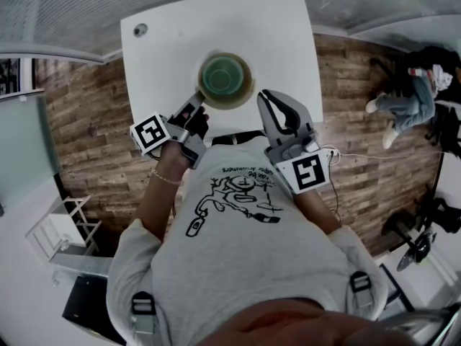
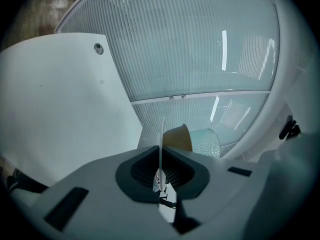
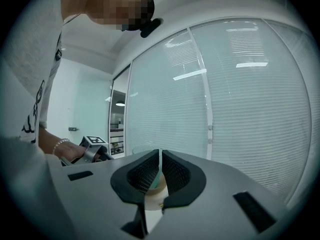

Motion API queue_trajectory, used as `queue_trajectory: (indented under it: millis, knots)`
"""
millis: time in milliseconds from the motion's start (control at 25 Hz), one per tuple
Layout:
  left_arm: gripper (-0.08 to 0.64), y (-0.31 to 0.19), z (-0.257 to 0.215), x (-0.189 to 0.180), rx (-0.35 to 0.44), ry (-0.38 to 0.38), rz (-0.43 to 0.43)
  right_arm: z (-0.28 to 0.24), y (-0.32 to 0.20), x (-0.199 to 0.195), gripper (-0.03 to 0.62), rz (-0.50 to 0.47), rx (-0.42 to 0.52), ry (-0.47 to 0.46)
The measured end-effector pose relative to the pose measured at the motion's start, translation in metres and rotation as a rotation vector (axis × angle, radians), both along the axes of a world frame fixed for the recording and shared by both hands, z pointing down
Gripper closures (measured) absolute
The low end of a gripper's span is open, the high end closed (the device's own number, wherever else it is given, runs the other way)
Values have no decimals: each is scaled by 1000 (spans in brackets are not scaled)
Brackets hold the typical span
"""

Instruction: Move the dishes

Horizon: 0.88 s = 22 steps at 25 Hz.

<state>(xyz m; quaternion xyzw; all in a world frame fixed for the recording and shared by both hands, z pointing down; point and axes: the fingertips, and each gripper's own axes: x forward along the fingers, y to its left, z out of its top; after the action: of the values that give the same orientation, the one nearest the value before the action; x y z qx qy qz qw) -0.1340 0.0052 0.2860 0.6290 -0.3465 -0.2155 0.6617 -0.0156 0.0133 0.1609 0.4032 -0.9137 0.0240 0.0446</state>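
Note:
A stack of dishes (image 1: 225,80) is over the white table (image 1: 166,49): a beige plate with a green bowl in it. My left gripper (image 1: 199,101) is shut on the plate's near-left rim, and my right gripper (image 1: 263,98) is at its near-right rim. In the left gripper view the jaws of the left gripper (image 2: 161,176) pinch a thin pale plate edge (image 2: 161,134); a tan bowl (image 2: 179,138) and a clear textured glass (image 2: 206,142) show beyond it. The right gripper (image 3: 159,176) also pinches a thin rim, with greenish and beige dishware below its jaws.
A round cable hole (image 1: 140,29) marks the table's far left corner. Wooden floor (image 1: 86,114) lies on both sides. A person (image 1: 410,99) sits at the far right. Glass walls with blinds (image 2: 200,49) stand behind the table. White frames (image 1: 68,225) stand at lower left.

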Motion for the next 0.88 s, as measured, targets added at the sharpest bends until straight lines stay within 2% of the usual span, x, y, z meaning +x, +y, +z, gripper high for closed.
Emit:
queue_trajectory:
  millis: [280,880]
  knots:
    - [545,5,9,4,-9,21,-10,4,1,-2,552,-47,-12,18]
    - [545,15,36,19,-20,-6,-2,15,10,10,543,-89,-19,17]
